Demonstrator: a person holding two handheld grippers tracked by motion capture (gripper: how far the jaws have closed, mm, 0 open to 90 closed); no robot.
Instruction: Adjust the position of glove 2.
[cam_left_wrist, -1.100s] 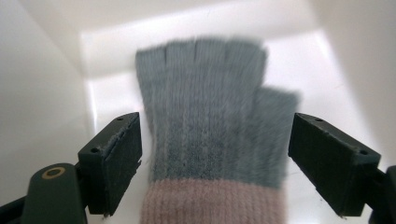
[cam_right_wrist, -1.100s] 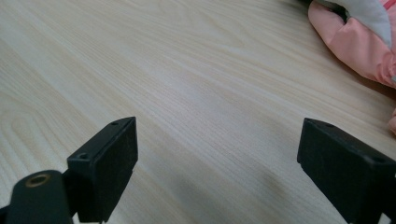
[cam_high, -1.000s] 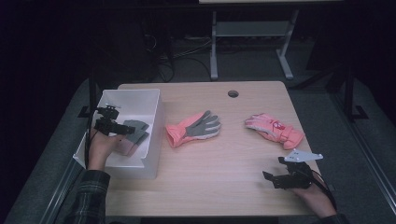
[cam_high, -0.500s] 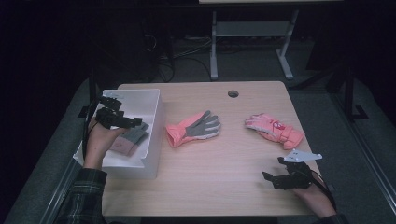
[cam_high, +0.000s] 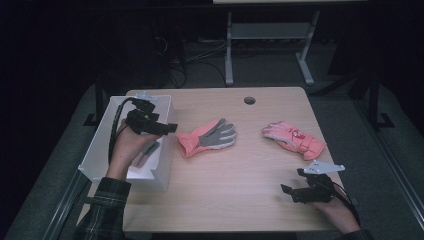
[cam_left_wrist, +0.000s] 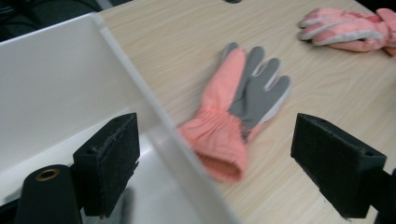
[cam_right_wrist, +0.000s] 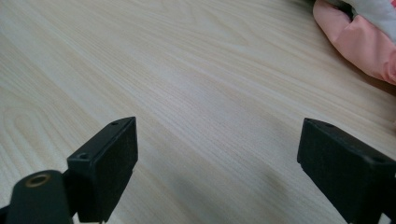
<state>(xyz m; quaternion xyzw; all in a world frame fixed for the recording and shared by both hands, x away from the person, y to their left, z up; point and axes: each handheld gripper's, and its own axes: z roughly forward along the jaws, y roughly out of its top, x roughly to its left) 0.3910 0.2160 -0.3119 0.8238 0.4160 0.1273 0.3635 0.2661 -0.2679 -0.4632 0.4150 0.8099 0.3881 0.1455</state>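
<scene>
A white bin (cam_high: 145, 181) stands at the table's left, and a grey glove (cam_high: 148, 149) lies in it, partly hidden by the hand. My left gripper (cam_high: 170, 128) hovers open and empty over the bin's right wall (cam_left_wrist: 154, 121), pointing toward a salmon glove with a grey palm (cam_high: 208, 138) (cam_left_wrist: 238, 112) lying flat mid-table. A pink padded glove (cam_high: 295, 140) (cam_left_wrist: 350, 30) rests at the right. Near the front right edge my right gripper (cam_high: 292, 181) is low over bare wood, open and empty, the pink glove's cuff (cam_right_wrist: 355, 46) beyond it.
The wooden table (cam_high: 240, 200) has a round cable hole (cam_high: 249, 100) at the back centre. A metal stand (cam_high: 230, 45) and cables sit on the dark floor behind it. Bare wood lies between the two gloves and along the front.
My left gripper has lifted away from the grey glove in the bin and swung right, over the bin's wall, empty. The right gripper has stayed put.
</scene>
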